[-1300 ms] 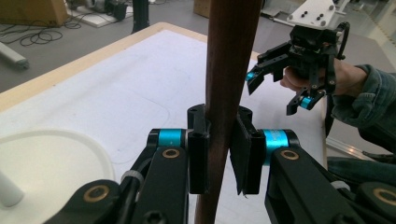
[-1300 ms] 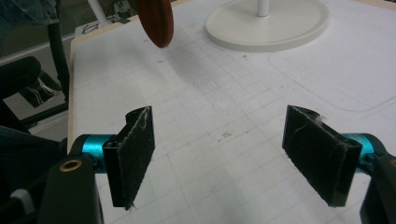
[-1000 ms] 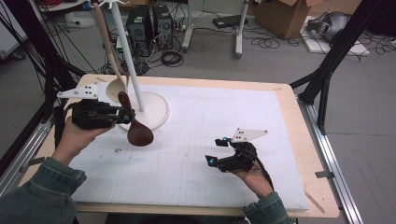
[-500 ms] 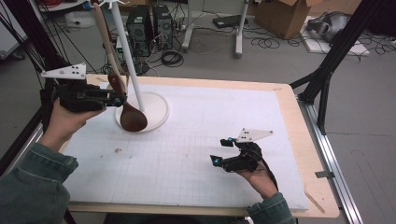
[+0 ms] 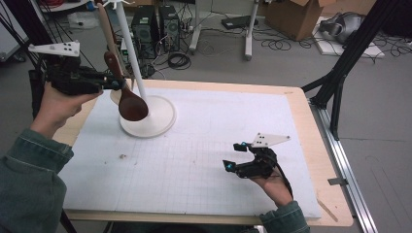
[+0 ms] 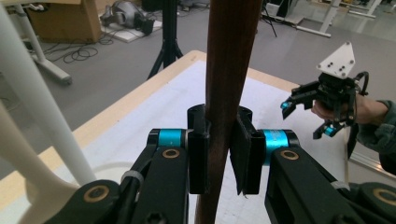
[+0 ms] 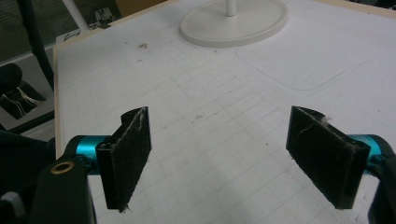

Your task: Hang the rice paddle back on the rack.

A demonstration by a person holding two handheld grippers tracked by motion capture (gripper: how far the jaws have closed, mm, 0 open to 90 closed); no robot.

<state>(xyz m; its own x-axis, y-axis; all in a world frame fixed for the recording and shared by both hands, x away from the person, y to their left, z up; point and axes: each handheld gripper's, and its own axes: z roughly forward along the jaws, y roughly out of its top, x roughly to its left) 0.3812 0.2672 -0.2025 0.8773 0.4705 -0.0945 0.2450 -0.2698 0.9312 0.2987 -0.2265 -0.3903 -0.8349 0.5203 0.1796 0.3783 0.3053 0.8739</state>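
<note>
Two pads of the left gripper (image 6: 219,161) clamp the spoon (image 5: 127,94) handle, plain in the left gripper view; the high view adds its bowl hanging over the stand (image 5: 160,121) base, off the mat (image 5: 204,160). Right gripper (image 5: 235,156) rests low, jaws wide, empty.

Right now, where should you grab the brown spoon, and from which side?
Grab the spoon on its long thin handle, above the wide round bowl. The handle hangs nearly upright beside the stand, so come in level from the side away from the pole. The left tool does that, shut on the handle from the table's left.
</note>
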